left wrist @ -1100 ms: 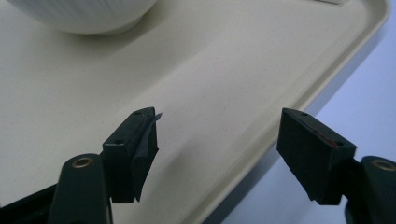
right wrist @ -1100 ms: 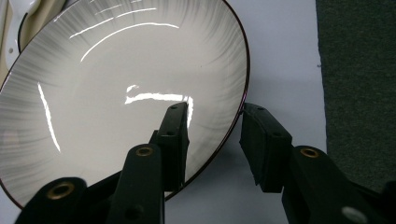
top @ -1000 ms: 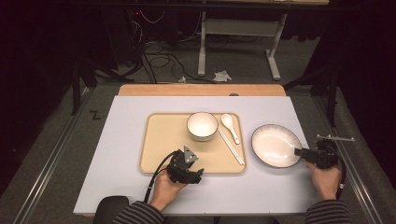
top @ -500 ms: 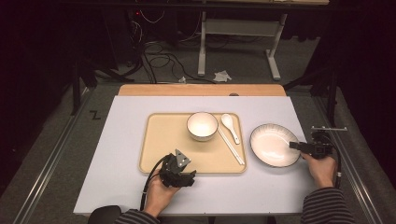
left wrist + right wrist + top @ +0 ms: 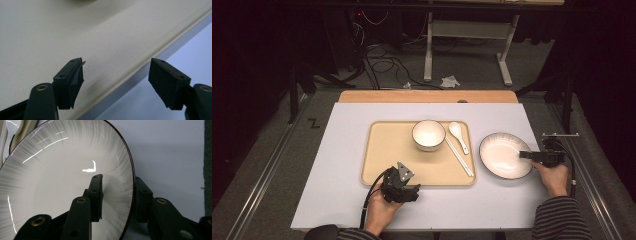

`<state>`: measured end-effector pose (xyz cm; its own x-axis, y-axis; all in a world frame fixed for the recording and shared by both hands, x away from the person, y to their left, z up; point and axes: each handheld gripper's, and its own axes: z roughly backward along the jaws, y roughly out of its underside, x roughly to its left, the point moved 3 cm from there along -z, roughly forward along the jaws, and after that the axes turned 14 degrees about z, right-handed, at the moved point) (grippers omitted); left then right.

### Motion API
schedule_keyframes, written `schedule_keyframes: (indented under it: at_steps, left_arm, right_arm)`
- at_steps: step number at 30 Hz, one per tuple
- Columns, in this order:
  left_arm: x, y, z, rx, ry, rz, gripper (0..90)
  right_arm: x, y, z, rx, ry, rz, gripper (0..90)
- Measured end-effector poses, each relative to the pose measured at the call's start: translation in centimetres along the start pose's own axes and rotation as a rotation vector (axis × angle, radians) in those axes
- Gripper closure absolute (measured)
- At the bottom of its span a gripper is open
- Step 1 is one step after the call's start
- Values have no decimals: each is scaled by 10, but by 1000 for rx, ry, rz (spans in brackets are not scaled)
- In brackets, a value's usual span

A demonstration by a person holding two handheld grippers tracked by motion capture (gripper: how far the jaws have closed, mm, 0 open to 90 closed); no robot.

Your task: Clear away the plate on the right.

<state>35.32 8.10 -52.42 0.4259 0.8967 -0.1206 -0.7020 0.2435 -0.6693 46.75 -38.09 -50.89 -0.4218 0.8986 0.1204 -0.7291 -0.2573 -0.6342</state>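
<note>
At table's right, right hand-held gripper closing astride plate rim, gap unclear, left hand-held gripper open

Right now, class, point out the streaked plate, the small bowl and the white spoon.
Streaked plate [image 5: 502,155], high view, on its pale inner well.
Small bowl [image 5: 428,134], high view, on its inside bottom.
White spoon [image 5: 460,139], high view, on the handle just below its scoop.

High view above the table, facing forward-down; both gripper views close, on shared tabletop.
</note>
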Motion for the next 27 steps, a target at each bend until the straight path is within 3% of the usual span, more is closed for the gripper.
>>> schedule_keyframes:
  at_steps: [5, 11, 14, 19, 21, 25, 27]
  left_arm:
    - [2, 3, 3, 1, -7, 9, 254]
    - [2, 5, 3, 8, 0, 16, 274]
    - [1, 4, 3, -13, -21, 11, 288]
    - [-5, 2, 4, -53, -41, -62, 281]
    - [-7, 2, 3, -39, -39, -74, 278]
    - [-10, -1, -2, 17, -8, -34, 285]
    - [-12, -2, -2, 22, -2, -31, 306]
  right_arm:
    - [-3, -3, -12, 25, -41, -4, 761]
    - [-4, -5, -12, 43, -38, -1, 811]
    - [-5, -4, -12, 41, -37, -10, 826]
    - [-10, -2, -9, 10, -70, -49, 850]
    - [-10, -1, -7, 17, -75, -54, 862]
    - [-9, 0, 3, -4, -81, -49, 871]
    - [-6, 0, 8, -20, -70, -52, 872]
